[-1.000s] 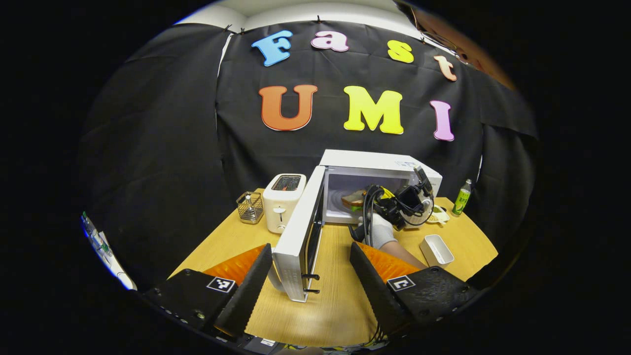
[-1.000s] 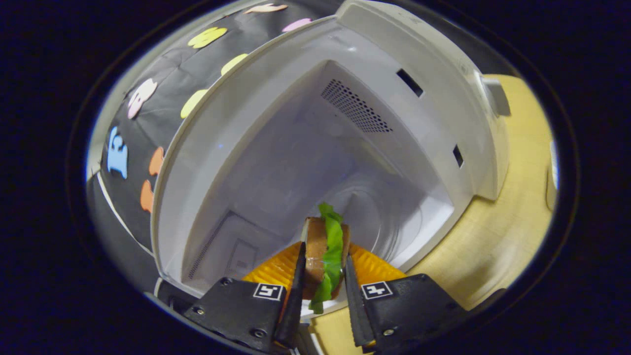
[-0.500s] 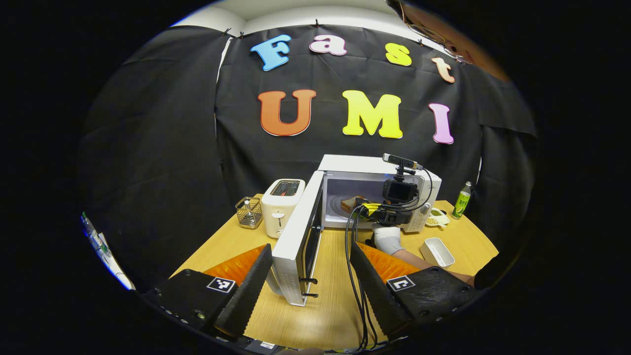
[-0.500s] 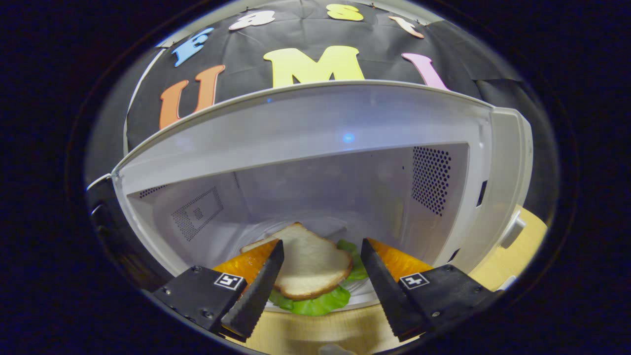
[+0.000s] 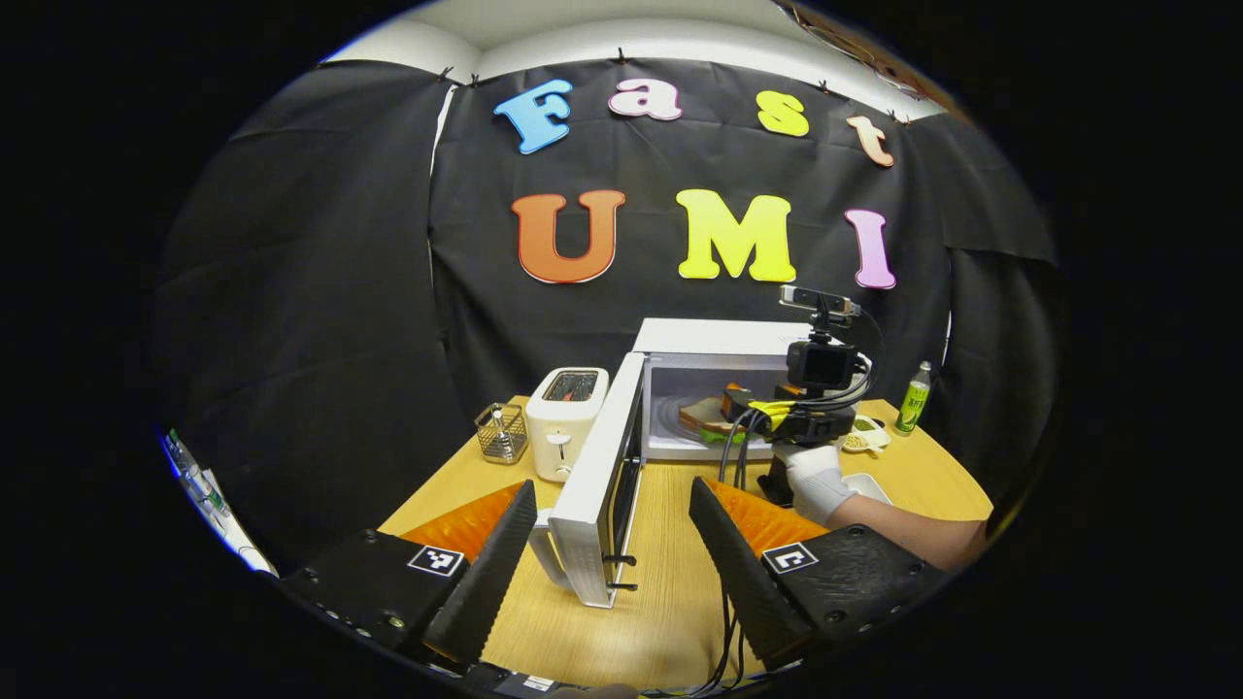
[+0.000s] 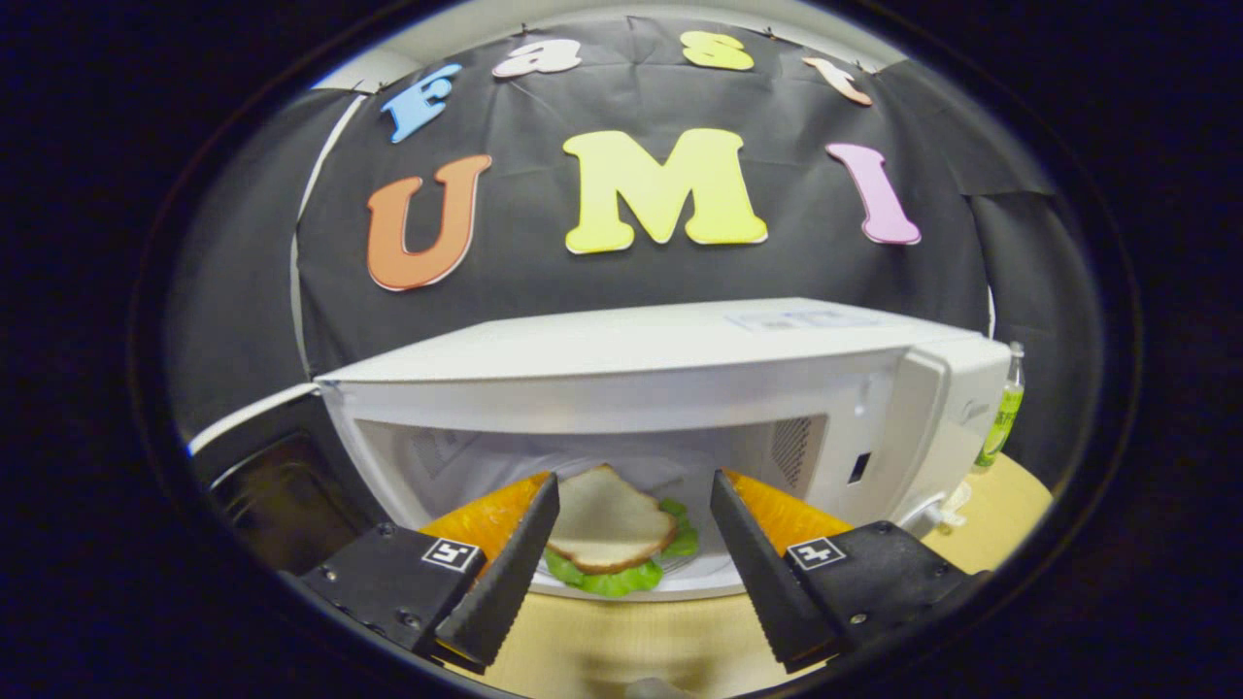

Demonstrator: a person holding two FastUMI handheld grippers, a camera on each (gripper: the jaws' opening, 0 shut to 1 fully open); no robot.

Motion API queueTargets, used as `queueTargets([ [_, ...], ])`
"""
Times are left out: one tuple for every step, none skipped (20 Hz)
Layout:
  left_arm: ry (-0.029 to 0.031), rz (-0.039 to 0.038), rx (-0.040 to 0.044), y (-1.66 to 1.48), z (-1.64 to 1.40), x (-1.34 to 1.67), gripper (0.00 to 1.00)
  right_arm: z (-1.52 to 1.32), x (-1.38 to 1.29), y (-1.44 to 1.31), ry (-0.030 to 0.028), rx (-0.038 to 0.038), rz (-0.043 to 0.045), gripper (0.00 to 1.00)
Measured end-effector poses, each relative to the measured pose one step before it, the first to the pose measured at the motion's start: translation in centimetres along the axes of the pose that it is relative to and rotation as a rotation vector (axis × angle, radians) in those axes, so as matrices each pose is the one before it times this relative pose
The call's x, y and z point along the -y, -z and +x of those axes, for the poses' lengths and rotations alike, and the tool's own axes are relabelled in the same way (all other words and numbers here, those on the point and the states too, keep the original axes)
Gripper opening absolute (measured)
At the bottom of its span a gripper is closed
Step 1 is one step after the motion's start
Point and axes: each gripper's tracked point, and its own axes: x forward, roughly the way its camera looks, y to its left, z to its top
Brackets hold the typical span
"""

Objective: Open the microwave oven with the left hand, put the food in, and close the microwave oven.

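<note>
In the left gripper view, the left gripper (image 5: pixel 610 544) is seen spread wide and empty just before the edge of the swung-out microwave door (image 5: pixel 600 485). A sandwich (image 5: pixel 714 419) is seen lying inside the microwave (image 5: pixel 723 340), with the right gripper (image 5: pixel 740 400) held at the opening by a gloved hand (image 5: pixel 814 481).

In the right gripper view, the right gripper (image 6: pixel 633 549) is seen released, its fingers apart and empty, just outside the cavity where the sandwich (image 6: pixel 610 532) rests flat.

A light wooden table (image 5: pixel 670 582) carries a white microwave (image 5: pixel 723 340) near its centre (door swung open), a toaster (image 5: pixel 565 422) and wire basket (image 5: pixel 502 432) at nine o'clock, a green bottle (image 5: pixel 911 396) at three o'clock.
</note>
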Motion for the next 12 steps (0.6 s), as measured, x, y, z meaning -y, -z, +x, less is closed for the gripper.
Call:
queueTargets([
  [-0.00383, 0.00532, 0.01037, -0.558, -0.115, -0.125, 0.96, -1.152, 0.284, -0.84, -0.01102, 0.00025, -0.00726, 0.92],
  [-0.00666, 0.00221, 0.00959, -0.489, -0.148, -0.15, 0.95, -1.234, 0.361, -1.02, -0.01445, -0.00043, 0.00296, 0.92],
  [-0.00343, -0.00064, 0.01103, -0.474, -0.171, -0.109, 0.96, -1.389, 0.222, -1.075, -0.02306, 0.00017, -0.00511, 0.92],
  [0.00006, -0.00612, 0.0088, -0.497, -0.186, -0.082, 0.96, -1.269, 0.331, -0.915, -0.01305, -0.00357, -0.00962, 0.92],
  [0.00993, -0.01148, 0.00556, -0.301, -0.138, 0.097, 0.96, -1.527, 0.579, -0.948, -0.01491, -0.00167, -0.02417, 0.92],
  [-0.00569, -0.01002, 0.00207, -0.257, -0.151, -0.037, 0.96, -1.593, 0.6, -1.045, -0.01314, 0.00162, -0.027, 0.92],
  [0.00214, -0.00677, 0.00894, -0.284, -0.14, -0.116, 0.96, -1.742, 0.808, -1.167, -0.0105, 0.00989, -0.02542, 0.92],
  [-0.00411, -0.00008, 0.00989, -0.266, -0.03, -0.114, 0.96, -1.865, 0.878, -1.134, -0.00997, 0.01027, -0.02123, 1.0],
  [-0.00008, 0.00408, 0.00722, -0.385, 0.069, 0.008, 0.96, -1.324, 1.033, -1.014, -0.00078, 0.01185, -0.02301, 0.92],
  [-0.00328, 0.00487, 0.00703, -0.313, 0.064, 0.035, 0.95, -1.397, 1.123, -0.918, 0.00381, 0.00377, -0.01747, 1.0],
  [-0.00119, 0.00472, 0.01018, -0.343, -0.016, -0.059, 0.96, -1.386, 0.955, -0.532, -0.00452, -0.00377, -0.00153, 1.0],
  [-0.00027, 0.00297, 0.0084, -0.198, 0.047, -0.05, 0.96, -1.475, 0.884, -0.532, -0.00678, -0.00342, 0.00697, 1.0],
])
